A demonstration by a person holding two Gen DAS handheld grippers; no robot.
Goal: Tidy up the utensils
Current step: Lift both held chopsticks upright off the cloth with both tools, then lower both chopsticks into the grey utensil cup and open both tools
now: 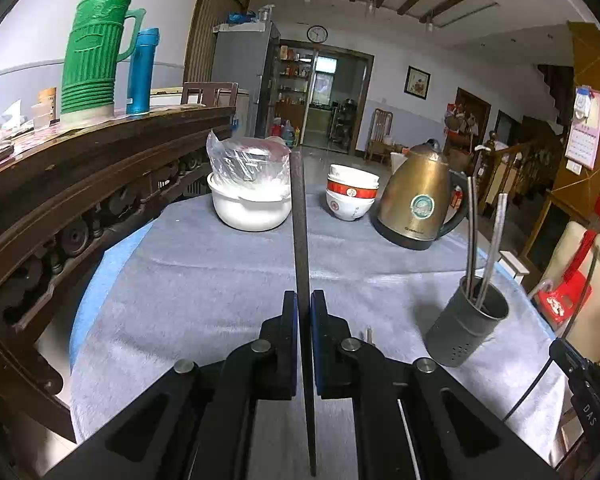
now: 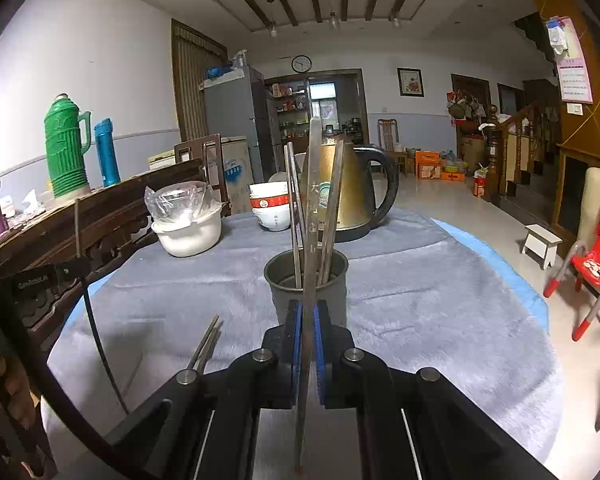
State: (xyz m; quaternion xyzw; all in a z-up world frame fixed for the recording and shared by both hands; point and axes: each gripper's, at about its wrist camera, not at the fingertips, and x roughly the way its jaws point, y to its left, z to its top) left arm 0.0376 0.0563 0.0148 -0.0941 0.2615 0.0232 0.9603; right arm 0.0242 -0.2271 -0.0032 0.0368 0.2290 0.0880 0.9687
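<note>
**Both grippers loaded, holder partly filled**

Blue pads of the left gripper [image 1: 304, 320] clamp a dark, flat, matte utensil [image 1: 300, 220]. Right gripper [image 2: 310, 324] pinches a shiny metal utensil [image 2: 312, 200] just before the grey cylindrical holder [image 2: 306, 280], where steel chopsticks [image 2: 296, 208] stand. Two more chopsticks [image 2: 206, 344] lie on the fuzzy cloth [image 2: 420, 300], so I judge it about halfway.

One grey perforated metal utensil holder [image 1: 466, 320] is standing on the grey cloth, with three steel utensil handles [image 1: 494, 240] sticking up out of it. Two black two-finger grippers are each clamping one long thin utensil: one dark strip [image 1: 300, 220] and one steel piece [image 2: 313, 200]. Two thin steel chopsticks [image 2: 207, 342] are lying loose. One brass-coloured electric kettle [image 1: 416, 196], one stack of white-and-red bowls [image 1: 352, 192], one white pot [image 1: 250, 210] and two flasks, one green ribbed [image 1: 94, 44], one blue [image 1: 142, 72], are standing around.
</note>
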